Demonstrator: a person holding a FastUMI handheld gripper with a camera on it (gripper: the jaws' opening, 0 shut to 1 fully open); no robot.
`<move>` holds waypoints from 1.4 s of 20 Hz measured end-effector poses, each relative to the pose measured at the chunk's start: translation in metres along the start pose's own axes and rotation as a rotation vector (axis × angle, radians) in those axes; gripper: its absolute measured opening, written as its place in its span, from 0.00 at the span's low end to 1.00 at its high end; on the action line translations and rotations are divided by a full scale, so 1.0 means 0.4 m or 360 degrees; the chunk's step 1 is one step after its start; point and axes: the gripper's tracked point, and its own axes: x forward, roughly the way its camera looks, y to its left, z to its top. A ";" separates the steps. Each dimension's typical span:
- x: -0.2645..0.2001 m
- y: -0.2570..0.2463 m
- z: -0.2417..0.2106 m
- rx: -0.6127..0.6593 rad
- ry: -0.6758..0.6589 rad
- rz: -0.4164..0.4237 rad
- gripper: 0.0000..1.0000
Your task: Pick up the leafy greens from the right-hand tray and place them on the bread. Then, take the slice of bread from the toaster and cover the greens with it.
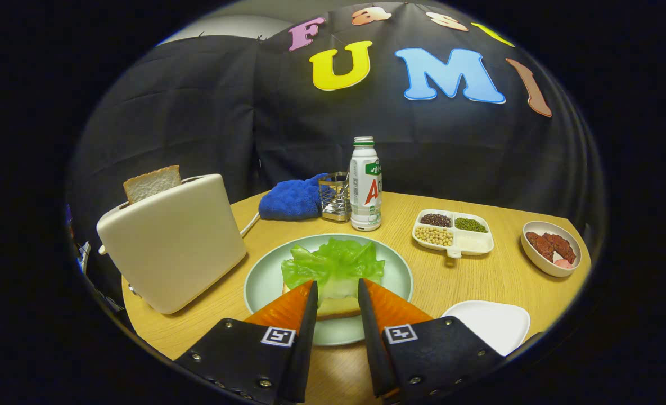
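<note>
The leafy greens [333,263] lie on a slice of bread [337,307] on the pale green plate [397,270], just ahead of my fingers. My gripper [336,286] hovers above the near side of the plate, open, with nothing between its fingers. The bread's crust edge shows in the gap between them. To the left stands the cream toaster [175,242], with a second slice of bread [152,183] sticking up from its slot. A white tray [493,323] sits to the right of my fingers with nothing on it.
Beyond the plate stand a white bottle [365,185], a wire holder [336,196] and a blue cloth [291,199]. A divided dish of beans [453,232] and a bowl of reddish food [551,247] sit at the right. The round wooden table [479,281] drops off close by.
</note>
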 end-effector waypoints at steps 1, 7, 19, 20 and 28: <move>-0.011 0.000 0.011 -0.0012 -0.0020 -0.0013 0.44; -0.128 0.103 0.125 -0.0053 -0.0273 -0.0015 0.49; -0.208 0.477 0.235 -0.0025 -0.0466 0.0080 0.49; -0.199 0.501 0.236 -0.0029 -0.0460 0.0094 0.49; -0.087 0.742 0.221 -0.0191 -0.0380 0.0169 0.49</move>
